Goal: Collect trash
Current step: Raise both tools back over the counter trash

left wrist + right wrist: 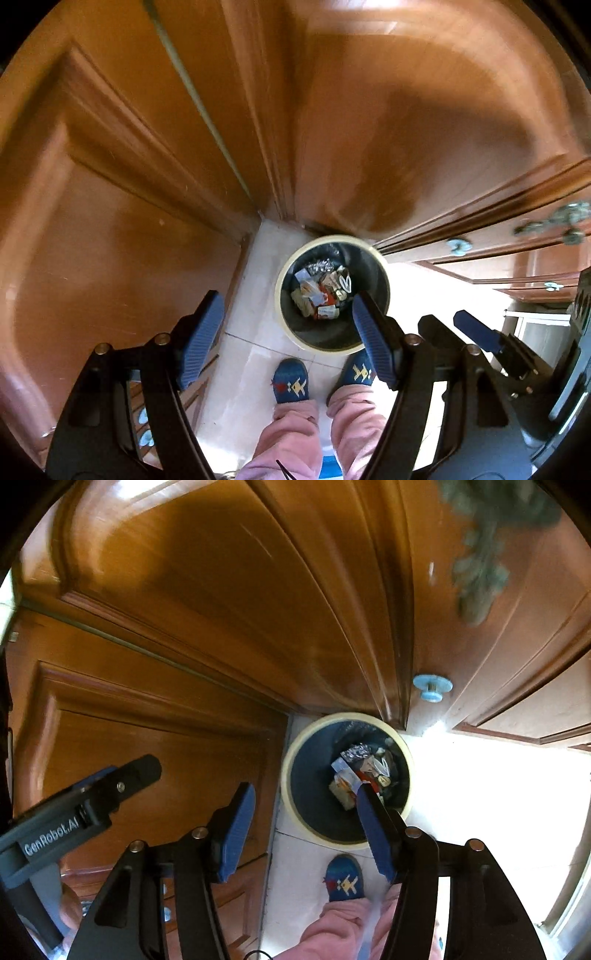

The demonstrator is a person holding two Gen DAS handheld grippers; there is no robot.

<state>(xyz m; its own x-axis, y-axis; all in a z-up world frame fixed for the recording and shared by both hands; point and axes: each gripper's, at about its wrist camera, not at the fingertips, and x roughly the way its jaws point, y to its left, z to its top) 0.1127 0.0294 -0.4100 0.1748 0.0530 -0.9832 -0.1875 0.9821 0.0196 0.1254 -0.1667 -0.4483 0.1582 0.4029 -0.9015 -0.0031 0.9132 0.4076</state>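
Observation:
A round bin with a cream rim (pixel 332 239) and a dark liner stands on the floor in a corner between wooden doors. Wrappers, foil and paper scraps (pixel 319 293) lie at its bottom. My left gripper (pixel 287 298) hangs high above the bin's near side, pointing down, open with nothing between its blue pads. In the right wrist view the same bin rim (pixel 287 797) and trash (pixel 351 771) lie below my right gripper (pixel 306 789), also open and empty. The right gripper (pixel 447 320) shows beside the left one.
A person's blue slippers (pixel 291 382) and pink trouser legs (pixel 291 435) stand on the pale tiled floor (pixel 255 280) just before the bin. Wooden doors (pixel 122 229) close in on the left and behind. A cabinet with light blue knobs (pixel 432 686) is to the right.

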